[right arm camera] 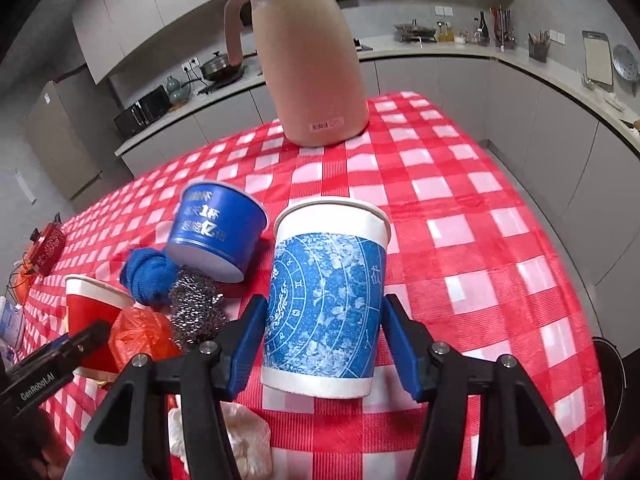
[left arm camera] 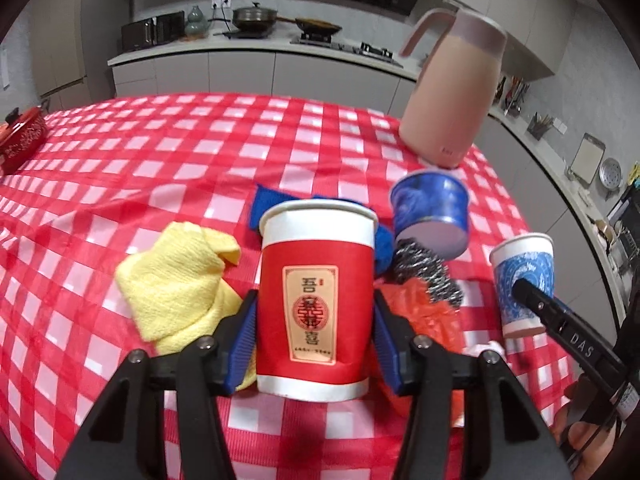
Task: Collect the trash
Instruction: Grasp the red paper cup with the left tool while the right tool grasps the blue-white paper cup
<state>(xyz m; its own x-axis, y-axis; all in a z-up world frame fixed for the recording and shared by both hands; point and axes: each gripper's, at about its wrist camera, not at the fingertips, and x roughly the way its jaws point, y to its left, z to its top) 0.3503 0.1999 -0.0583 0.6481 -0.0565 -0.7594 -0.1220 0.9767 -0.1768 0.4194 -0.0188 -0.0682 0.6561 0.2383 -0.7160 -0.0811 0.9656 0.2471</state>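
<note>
The red paper cup with a white rim and a printed label (left arm camera: 314, 300) stands upright between the blue pads of my left gripper (left arm camera: 314, 340); both pads lie against its lower wall, so I judge this grasp closed on the cup. The white paper cup with a blue patterned band (right arm camera: 326, 300) stands between the pads of my right gripper (right arm camera: 322, 346); the left pad touches it, while a narrow gap seems to remain at the right pad, so I cannot tell whether that grasp is complete. To do this step well, I should press only until the walls resist, since thin paper will likely buckle, and lift each cup straight up, keeping it vertical. Just right of my left fingers lie a crumpled orange plastic bag (left arm camera: 426, 320) and a steel wool scourer (left arm camera: 426, 270); beyond them a blue tub (left arm camera: 432, 210) lies tipped on its side. A folded yellow cloth (left arm camera: 176, 280) rests left of those fingers, near the left pad. A tall pink jug (right arm camera: 308, 60) stands well beyond my right fingers on the red-and-white checked tablecloth (right arm camera: 460, 208).
</note>
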